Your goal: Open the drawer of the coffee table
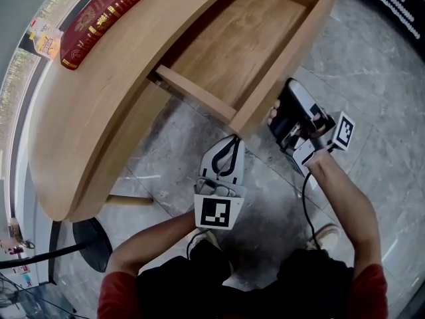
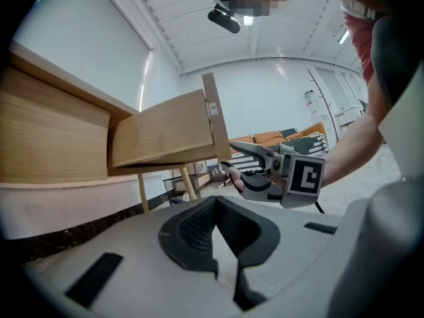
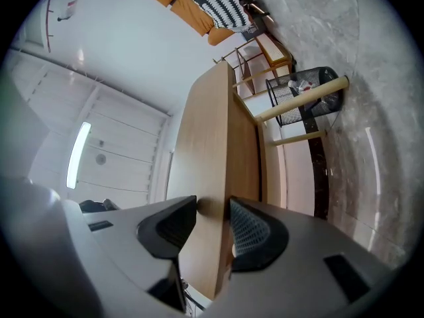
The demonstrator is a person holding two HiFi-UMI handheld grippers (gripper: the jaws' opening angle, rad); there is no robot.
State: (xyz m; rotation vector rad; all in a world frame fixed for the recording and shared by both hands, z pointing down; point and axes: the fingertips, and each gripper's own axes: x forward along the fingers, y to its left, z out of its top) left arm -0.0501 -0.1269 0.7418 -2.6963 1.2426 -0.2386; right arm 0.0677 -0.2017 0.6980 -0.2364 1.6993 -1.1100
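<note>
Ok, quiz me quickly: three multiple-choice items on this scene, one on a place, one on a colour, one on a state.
1. Where does the book lie?
A on the floor
B on the tabletop
C on a chair

2. What colour is the book?
A red
B blue
C green

3. How is the drawer?
A shut
B pulled out
C lifted off the table

Answers:
1 B: the book lies on the wooden top, near its far edge.
2 A: its cover is red.
3 B: the drawer stands out from the table, its empty inside showing, and the right tongs grip the drawer front.
</note>
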